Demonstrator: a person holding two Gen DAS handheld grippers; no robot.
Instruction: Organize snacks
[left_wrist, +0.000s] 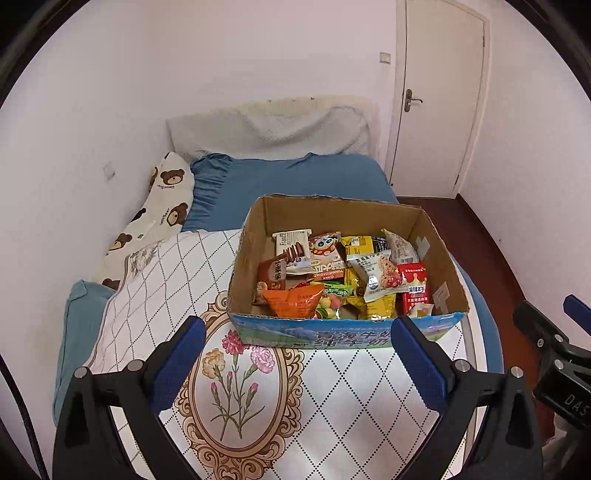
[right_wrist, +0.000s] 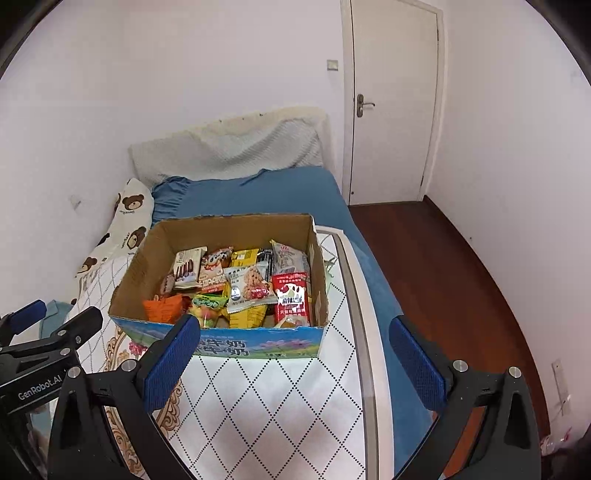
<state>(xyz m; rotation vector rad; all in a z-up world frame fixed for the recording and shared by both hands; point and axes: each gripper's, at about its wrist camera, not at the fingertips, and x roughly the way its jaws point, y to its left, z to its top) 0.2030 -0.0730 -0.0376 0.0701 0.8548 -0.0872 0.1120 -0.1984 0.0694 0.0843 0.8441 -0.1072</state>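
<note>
Blue bed, bear-print pillow (against the wall), closed white door.

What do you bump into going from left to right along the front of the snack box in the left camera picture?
Orange packet → bag of colourful round candies → yellow packet → red packet, all inside the cardboard box.

Ahead of the tongs, a bed with a blue sheet stands against plain white walls, with a grey-white padded headboard at its far end and a bear-print pillow along the left wall. Far right of the tongs, a closed white door with a metal lever handle stands beside a wall switch. Dark red-brown wood flooring runs right of the bed.
</note>
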